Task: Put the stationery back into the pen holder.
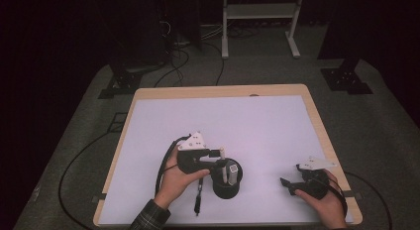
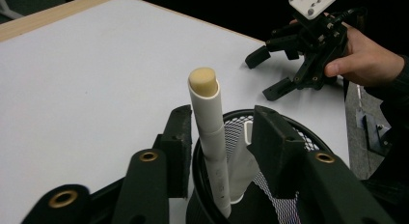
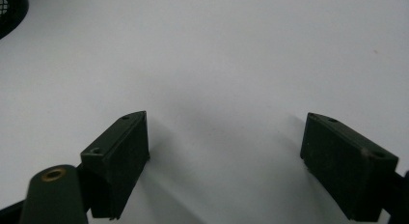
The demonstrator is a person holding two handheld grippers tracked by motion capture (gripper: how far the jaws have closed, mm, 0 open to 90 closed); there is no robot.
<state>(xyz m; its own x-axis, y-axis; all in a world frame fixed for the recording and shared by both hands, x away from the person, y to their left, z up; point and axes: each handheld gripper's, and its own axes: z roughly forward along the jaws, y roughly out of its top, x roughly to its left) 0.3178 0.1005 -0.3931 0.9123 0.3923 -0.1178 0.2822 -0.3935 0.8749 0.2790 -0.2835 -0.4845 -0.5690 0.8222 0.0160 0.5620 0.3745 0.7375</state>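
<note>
Now white pen upright in mesh cup, between released left gripper fingers.

Left tongs part-open; right tongs spread wide, low.

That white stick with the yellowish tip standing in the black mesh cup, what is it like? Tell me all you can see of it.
The white stick is a slim tube, plastic by its look, with a rounded cream tip on top and a faint joint partway down. It stands nearly upright, leaning a little, its lower end inside the black mesh cup beside another white item. It rises between the two jaws of the left gripper, which stand apart on either side without pressing it. In the high view it pokes above the cup's rim.
</note>
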